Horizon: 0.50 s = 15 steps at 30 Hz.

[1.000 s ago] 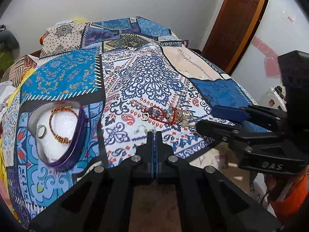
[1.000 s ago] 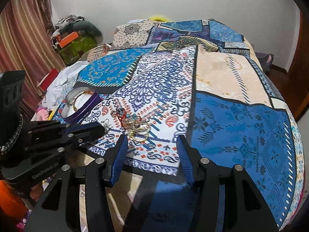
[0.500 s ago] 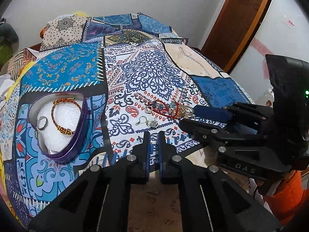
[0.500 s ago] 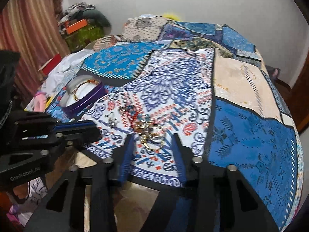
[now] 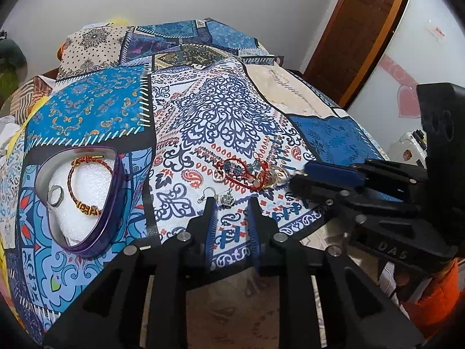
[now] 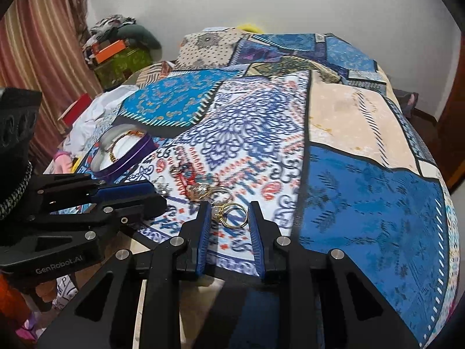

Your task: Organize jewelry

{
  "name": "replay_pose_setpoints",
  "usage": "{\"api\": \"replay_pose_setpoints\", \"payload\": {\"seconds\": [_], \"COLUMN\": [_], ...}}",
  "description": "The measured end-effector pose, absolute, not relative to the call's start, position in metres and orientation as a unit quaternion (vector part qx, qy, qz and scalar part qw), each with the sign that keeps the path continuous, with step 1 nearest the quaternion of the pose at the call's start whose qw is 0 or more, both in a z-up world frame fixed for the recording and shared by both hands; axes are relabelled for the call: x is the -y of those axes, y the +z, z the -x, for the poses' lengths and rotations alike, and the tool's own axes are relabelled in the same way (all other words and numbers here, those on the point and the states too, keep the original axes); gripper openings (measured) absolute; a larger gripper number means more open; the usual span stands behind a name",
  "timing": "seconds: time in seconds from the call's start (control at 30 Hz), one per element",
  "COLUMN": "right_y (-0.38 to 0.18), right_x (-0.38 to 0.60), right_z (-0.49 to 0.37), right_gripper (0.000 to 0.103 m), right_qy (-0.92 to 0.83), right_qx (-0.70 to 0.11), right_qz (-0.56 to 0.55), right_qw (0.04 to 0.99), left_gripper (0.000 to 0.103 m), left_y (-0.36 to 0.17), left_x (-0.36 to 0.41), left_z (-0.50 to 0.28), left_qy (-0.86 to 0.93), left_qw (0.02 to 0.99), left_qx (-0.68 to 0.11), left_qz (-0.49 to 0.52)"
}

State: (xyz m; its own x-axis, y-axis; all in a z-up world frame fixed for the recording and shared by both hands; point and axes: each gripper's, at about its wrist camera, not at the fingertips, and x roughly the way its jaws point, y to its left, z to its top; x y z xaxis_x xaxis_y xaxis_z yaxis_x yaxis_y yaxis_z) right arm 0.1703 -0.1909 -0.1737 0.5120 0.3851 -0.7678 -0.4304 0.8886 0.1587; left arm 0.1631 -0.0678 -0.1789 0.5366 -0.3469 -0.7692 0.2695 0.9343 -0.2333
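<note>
1. We judge the task partly done: the heart-shaped tin [image 5: 84, 203] on the patterned bedspread [image 5: 221, 116] already holds a red-and-gold braided bracelet [image 5: 87, 186] and a plain silver ring [image 5: 55, 196], both lying on its white foam lining.

2. What is left sits outside the tin, near the bed's front edge — a tangle of loose jewelry [image 5: 247, 173] with red cord, blue beads and gold pieces, plus a small silver crown charm earring [image 5: 225, 199] lying a little apart from it, on the tin's side.

3. Our left gripper [image 5: 231, 206] has its jaws parted and empty. The crown charm lies just beyond the tips, roughly in line with the gap but not yet between the pads. The tin is off to that gripper's left, well apart from it.

4. Our right gripper [image 6: 228, 212] is also spread and holds nothing. Gold rings [image 6: 231, 213] — one seems to carry a pale bead or pearl — lie right between its fingertips on the cloth, at the near end of the tangle.

5. We think the right side is the closer to a pick; whether the rings are snagged in the red cord, we cannot tell.
</note>
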Motion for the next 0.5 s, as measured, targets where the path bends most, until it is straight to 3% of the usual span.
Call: {"api": "replay_pose_setpoints", "payload": {"seconds": [0.27, 0.33, 0.5], "right_y": [-0.168, -0.167, -0.164], "right_x": [0.212, 0.213, 0.212], "right_z": [-0.170, -0.170, -0.169], "right_gripper": [0.023, 0.023, 0.023], "right_qy": [0.214, 0.214, 0.216], "right_qx": [-0.433, -0.432, -0.428], "right_qz": [0.002, 0.000, -0.006], "right_qw": [0.876, 0.876, 0.877], "left_gripper": [0.020, 0.010, 0.009], "left_y": [-0.184, -0.184, -0.181], "left_x": [0.069, 0.070, 0.069], "left_z": [-0.170, -0.170, -0.166], "left_qy": [-0.170, -0.164, -0.160], "left_qw": [0.880, 0.883, 0.884], "left_qx": [-0.441, -0.438, -0.437], "left_qz": [0.049, 0.042, 0.037]}}
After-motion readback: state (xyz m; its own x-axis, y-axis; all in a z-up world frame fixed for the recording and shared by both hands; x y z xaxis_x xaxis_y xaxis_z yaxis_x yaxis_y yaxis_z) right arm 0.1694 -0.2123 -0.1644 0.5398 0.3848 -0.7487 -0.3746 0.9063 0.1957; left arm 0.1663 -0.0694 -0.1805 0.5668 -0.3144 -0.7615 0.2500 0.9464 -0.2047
